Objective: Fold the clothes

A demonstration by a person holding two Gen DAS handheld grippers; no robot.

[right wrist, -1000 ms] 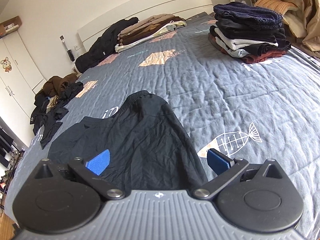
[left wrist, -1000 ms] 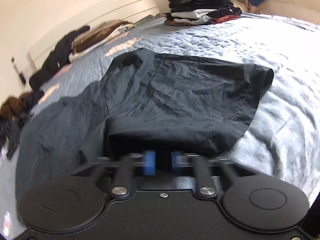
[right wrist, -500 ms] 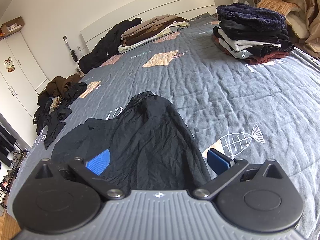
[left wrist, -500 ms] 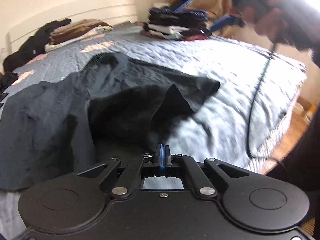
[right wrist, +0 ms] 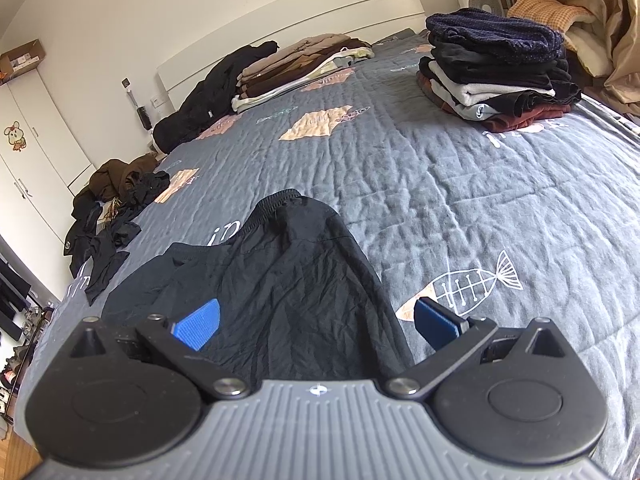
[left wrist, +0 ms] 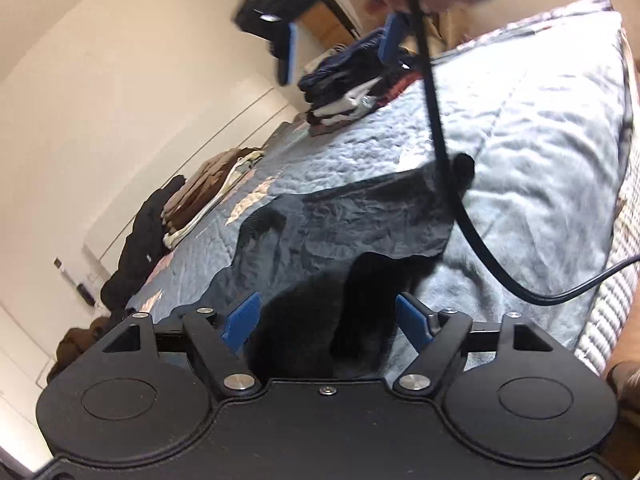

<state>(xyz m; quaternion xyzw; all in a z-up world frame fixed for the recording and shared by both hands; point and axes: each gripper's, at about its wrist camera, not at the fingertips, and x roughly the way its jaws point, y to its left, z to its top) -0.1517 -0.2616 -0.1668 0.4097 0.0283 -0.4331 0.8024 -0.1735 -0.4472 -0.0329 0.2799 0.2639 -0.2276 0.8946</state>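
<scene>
Left wrist view, foreground: my left gripper [left wrist: 328, 322] is released, its blue pads [left wrist: 242, 317] spread wide and holding nothing. Directly beneath and ahead of it lies the black garment [left wrist: 340, 224], spread on the grey quilted bedspread [left wrist: 532, 168], with a darker fold of the cloth rising between the pads. A black cable [left wrist: 440, 152] hangs down across the garment and loops toward the bed's edge.

Right wrist view, foreground: my right gripper [right wrist: 316, 322] is likewise released, with its pads [right wrist: 198, 322] set well apart and empty. The black garment [right wrist: 288, 292] lies below it, narrowing toward an elasticated band [right wrist: 276, 200] at its far end; a second dark panel spreads to the left. Just right of the garment, a fish-skeleton print [right wrist: 468, 284] marks the bedspread [right wrist: 460, 184].

Middle distance: loose dark and brown clothes [right wrist: 116, 208] lie heaped at the left edge of the bed.

Far field: a stack of folded clothes [right wrist: 496, 68] stands on the right side of the bed, well apart from the garment; a second, flatter pile of brown and beige items [right wrist: 300, 68] and a black jacket [right wrist: 208, 96] rest against the white headboard [right wrist: 288, 20]. In the left wrist view my right gripper [left wrist: 340, 52] appears blurred at the top, pads apart, above the folded stack [left wrist: 344, 88].
</scene>
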